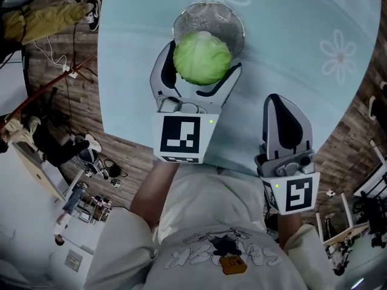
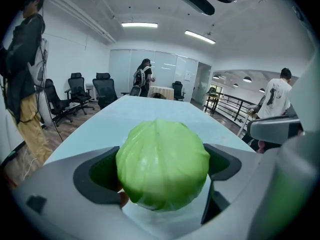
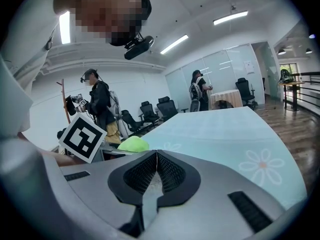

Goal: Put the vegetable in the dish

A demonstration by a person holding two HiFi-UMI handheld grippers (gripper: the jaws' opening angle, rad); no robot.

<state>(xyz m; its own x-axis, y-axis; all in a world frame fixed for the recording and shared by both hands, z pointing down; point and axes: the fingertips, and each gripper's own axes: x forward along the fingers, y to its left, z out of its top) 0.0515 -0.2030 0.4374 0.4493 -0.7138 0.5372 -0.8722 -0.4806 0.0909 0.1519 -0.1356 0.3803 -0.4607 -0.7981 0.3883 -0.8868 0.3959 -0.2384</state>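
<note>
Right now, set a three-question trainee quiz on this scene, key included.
1. True or false: the left gripper is clamped on the cabbage.
2. The jaws of the right gripper are: A) wide apart; B) together, nothing between them; C) clamped on a vegetable.
3. In the head view, what does the cabbage partly cover?
Key: 1 true; 2 B; 3 the glass bowl.
</note>
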